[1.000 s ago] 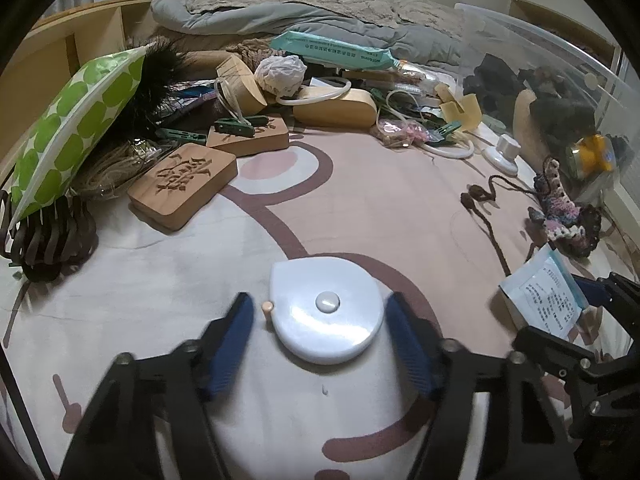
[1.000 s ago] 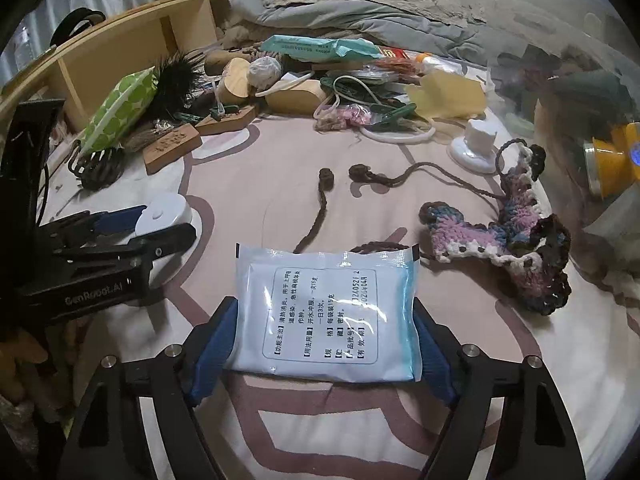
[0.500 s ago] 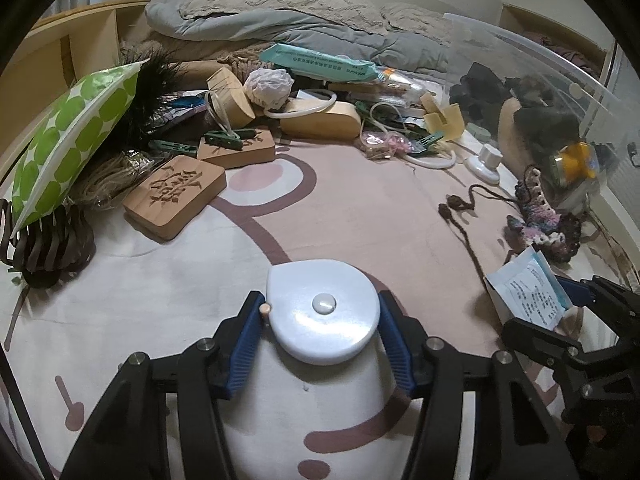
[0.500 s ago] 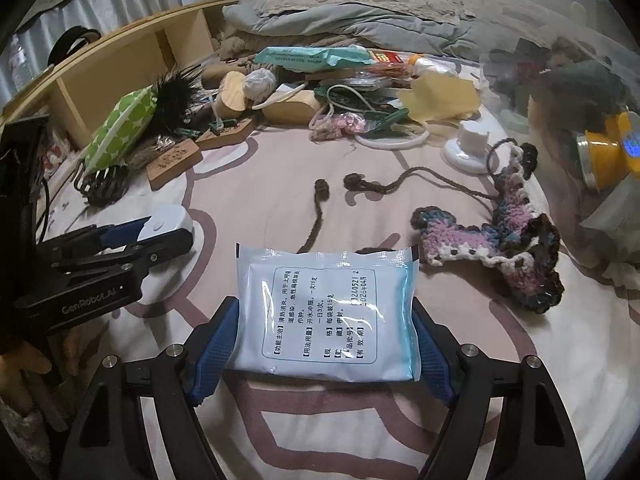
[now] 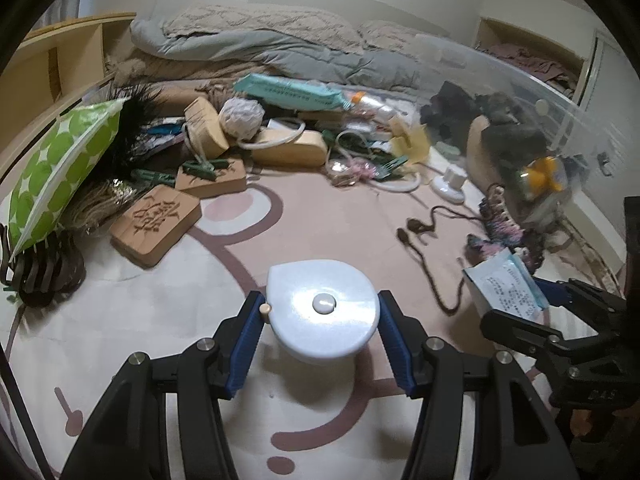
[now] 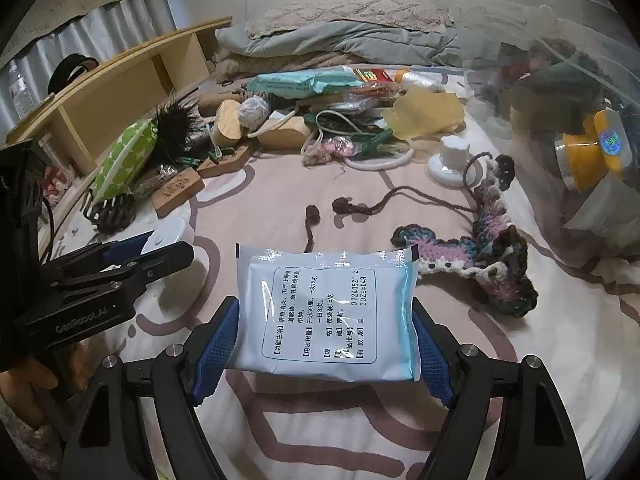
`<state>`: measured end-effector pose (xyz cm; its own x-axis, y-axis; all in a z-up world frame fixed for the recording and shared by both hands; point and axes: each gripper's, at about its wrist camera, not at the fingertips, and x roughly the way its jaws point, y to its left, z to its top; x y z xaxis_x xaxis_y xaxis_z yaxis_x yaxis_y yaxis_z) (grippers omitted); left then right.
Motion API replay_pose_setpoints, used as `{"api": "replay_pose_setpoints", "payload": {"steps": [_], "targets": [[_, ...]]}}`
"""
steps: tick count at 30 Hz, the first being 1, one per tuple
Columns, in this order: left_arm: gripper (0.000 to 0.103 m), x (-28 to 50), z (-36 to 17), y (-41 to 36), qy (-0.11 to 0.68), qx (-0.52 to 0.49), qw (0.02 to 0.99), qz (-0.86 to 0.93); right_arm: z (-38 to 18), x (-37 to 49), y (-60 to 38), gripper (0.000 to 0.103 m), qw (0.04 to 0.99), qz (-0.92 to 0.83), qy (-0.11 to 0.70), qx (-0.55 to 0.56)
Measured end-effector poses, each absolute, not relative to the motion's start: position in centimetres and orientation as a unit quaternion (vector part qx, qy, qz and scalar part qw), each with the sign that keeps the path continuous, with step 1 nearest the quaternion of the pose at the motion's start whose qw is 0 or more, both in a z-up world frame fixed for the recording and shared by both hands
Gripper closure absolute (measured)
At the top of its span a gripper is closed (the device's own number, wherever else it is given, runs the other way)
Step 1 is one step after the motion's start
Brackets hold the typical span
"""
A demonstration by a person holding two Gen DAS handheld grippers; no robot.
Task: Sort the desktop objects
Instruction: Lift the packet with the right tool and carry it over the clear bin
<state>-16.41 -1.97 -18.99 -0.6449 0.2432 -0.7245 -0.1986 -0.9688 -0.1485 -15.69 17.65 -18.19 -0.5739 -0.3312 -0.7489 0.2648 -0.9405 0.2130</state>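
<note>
Now left gripper [image 5: 322, 330] fingers clamped on white tape measure [image 5: 322, 314], previously apart, right gripper [image 6: 326, 342] fingers still clamped on blue sachet [image 6: 326, 312].

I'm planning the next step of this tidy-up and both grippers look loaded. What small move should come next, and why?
Probably carry the white tape measure in the left gripper and the blue medicine sachet in the right gripper toward the clear bin; both jaws are shut on them, and the bin already holds items.

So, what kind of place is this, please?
Most likely a bedroom: the clutter lies on a patterned bedsheet, with a grey duvet bunched at the back and a wooden shelf unit alongside.
</note>
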Motion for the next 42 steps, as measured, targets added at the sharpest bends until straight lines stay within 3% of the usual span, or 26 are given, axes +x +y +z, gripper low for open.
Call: {"api": "replay_pose_setpoints", "payload": {"steps": [13,27,42], "targets": [[0.046,-14.9,-15.6,-1.7,-0.049,-0.352,0.158,0.921,-15.2,-14.3,19.4,0.022,0.190,-0.899,-0.075,0.388],[0.046,-13.3,-12.6,0.1,-0.026,-0.299,0.183,0.936,-7.4,-12.3,28.7,0.022,0.170,-0.932,-0.152,0.281],[0.046,-13.9,-8.2,5.0,-0.023,-0.255,0.232,0.938,1.0,-15.8,38.8,0.022,0.108,-0.957,-0.127,0.238]]}}
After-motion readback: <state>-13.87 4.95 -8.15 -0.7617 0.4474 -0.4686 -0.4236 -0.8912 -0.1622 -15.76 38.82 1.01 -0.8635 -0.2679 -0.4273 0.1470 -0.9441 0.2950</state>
